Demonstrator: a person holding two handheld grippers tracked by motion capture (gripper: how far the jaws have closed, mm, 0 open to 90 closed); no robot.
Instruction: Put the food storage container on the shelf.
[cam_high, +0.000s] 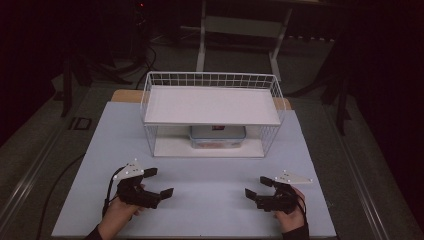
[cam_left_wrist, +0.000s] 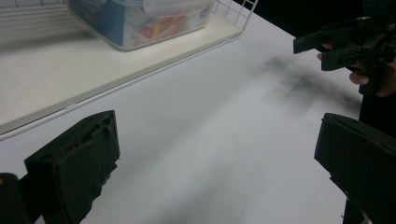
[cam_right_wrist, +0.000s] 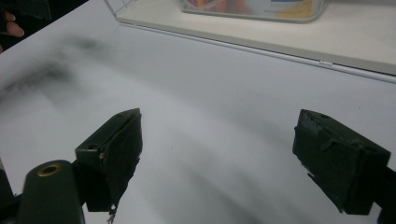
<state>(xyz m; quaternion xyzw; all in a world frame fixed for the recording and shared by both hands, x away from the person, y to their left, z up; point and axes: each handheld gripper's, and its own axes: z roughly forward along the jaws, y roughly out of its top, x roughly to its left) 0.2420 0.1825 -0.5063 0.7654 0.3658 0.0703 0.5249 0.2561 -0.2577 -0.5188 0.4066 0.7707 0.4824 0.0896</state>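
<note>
We see a white wire-mesh metal rack (cam_high: 150, 82) carrying two smooth, matt white shelf boards. On its lower board sits a clear, glossy plastic container with a blue lid (cam_high: 217, 136) and a shiny printed label. Beneath lies a smooth, matt pale grey table sheet (cam_high: 210, 200). Our left gripper (cam_high: 159, 182) and right gripper (cam_high: 258, 187) look like matt black plastic, with rough, worn jaw pads.

clear lidded container (cam_high: 218, 137), upright, rack's (cam_high: 270, 131) lower shelf

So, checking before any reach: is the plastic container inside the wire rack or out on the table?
Inside: the container sits on the wire rack's bottom shelf, under its top board.
</note>
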